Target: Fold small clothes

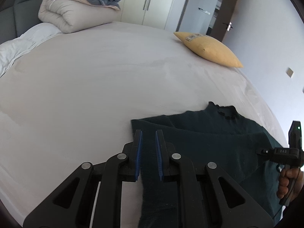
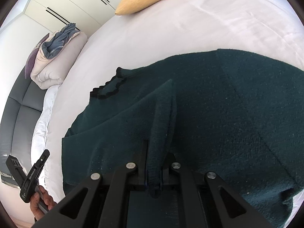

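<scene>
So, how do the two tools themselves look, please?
Both are black. The left tool has linkage arms with silver pivot pins and blue ribbed pads. The right tool has the same black arms and silver pins; its pads are mostly hidden.

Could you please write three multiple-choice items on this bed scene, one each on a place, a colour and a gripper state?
1. Where does the yellow pillow lie?
A. on the bed
B. on the floor
C. on the folded duvet

2. What colour is the sweater?
A. red
B. dark green
C. white

3. What is the right gripper doing?
A. hanging open above the bed
B. shut on the pillow
C. shut on a fold of the sweater

Answers:
1 A, it rests on the pale sheet of the bed, near its far edge.
2 B, the knit is dark green with a black collar trim.
3 C, a ridge of knit is pinched in the right gripper.
</scene>
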Motion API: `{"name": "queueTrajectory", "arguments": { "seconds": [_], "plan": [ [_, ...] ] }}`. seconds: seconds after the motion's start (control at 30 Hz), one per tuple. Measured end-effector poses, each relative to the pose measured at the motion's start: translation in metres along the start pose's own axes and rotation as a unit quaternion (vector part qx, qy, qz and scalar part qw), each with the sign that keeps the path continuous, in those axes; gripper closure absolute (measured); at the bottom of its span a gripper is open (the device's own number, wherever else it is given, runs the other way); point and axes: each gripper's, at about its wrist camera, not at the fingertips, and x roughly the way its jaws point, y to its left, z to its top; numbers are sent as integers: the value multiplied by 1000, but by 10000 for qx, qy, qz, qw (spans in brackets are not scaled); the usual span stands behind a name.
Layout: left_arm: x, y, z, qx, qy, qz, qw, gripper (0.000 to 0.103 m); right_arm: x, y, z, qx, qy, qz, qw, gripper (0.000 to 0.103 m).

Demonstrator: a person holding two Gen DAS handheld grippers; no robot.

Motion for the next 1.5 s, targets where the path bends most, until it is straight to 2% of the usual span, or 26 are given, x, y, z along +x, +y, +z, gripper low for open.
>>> {"name": "queueTrajectory", "arguments": {
  "seconds": [0.1,0.27,0.37,0.5,0.63,0.93,1.03,1.07,1.1,1.2,1.23,1.27,1.3,1.37,1.4,1.47,1.5],
  "plan": [
    [7,-10,-3,172,68,42,9998,90,1,-1,0,24,-28,6,10000,95],
    [36,-24,-14,429,416,201,9980,90,0,-1,-2,-3,40,16,10000,94],
    [61,-31,-24,606,835,364,9940,90,0,-1,-2,-18,100,8,9999,94],
    [63,-39,-28,908,780,530,9914,90,-2,-4,-1,84,170,27,9998,95],
    [63,-35,-28,850,804,427,9922,90,-5,-4,-4,181,151,4,9997,95],
    [61,-34,-29,977,864,447,9905,90,-8,-7,-5,297,195,-52,9994,94],
    [63,-39,-33,1131,838,535,9886,90,-7,-23,-2,609,209,284,9975,95],
    [63,-38,-34,1117,830,520,9889,90,-12,-28,-1,755,164,334,9965,94],
    [64,-36,-34,1055,826,474,9898,90,-22,-34,0,876,-8,203,9959,91],
    [65,-27,-33,779,860,267,9929,90,-55,-31,0,810,-649,-509,9933,82],
    [66,-27,-33,792,863,272,9927,90,-64,-24,-1,730,-829,-499,9926,82],
    [66,-28,-33,820,859,300,9925,90,-71,-14,-3,577,-980,-311,9930,82],
    [66,-30,-34,848,848,337,9922,90,-73,4,-5,289,-1038,70,9942,82],
    [67,-32,-34,854,823,382,9922,90,-60,30,-10,-112,-781,645,9948,82],
    [67,-31,-35,834,813,369,9925,90,-41,43,-13,-259,-416,924,9945,82],
    [66,-28,-34,772,816,279,9933,90,-7,44,-17,-148,123,1106,9937,82],
    [64,-23,-33,672,829,145,9942,90,13,34,-19,71,399,968,9945,82]
  ]
}}
